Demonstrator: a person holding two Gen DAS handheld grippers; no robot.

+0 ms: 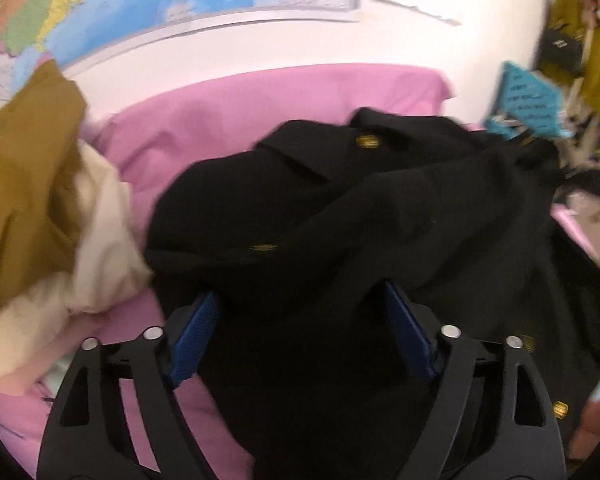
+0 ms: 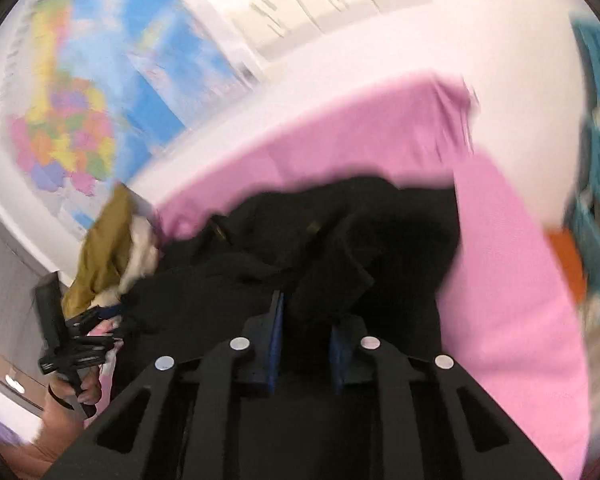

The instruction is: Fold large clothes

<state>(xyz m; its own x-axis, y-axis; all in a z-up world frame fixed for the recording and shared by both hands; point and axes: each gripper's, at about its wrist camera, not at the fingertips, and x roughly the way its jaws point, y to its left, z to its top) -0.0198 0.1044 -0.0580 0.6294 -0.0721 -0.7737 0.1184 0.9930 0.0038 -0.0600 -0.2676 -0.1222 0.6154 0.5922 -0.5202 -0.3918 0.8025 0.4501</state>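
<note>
A large black garment (image 1: pixel 340 208) with gold buttons (image 1: pixel 367 141) lies crumpled on the pink bed sheet (image 1: pixel 260 104). My left gripper (image 1: pixel 300 304) is open wide, low over the garment's near part. Black cloth bulges up between its blue pads (image 1: pixel 196 332), which show their inner faces and do not press on it. In the right wrist view, my right gripper (image 2: pixel 306 320) has its jaws close together, pinching a fold of the black garment (image 2: pixel 340 240) between the blue pads (image 2: pixel 275 340). This view is blurred.
A mustard garment (image 1: pixel 28 184) with cream lining (image 1: pixel 104 248) is heaped on the left of the bed. A wall map (image 1: pixel 140 0) hangs behind it. A blue basket (image 1: pixel 528 100) and more clothes stand at the right. A hand (image 2: pixel 72 396) grips the other gripper's handle.
</note>
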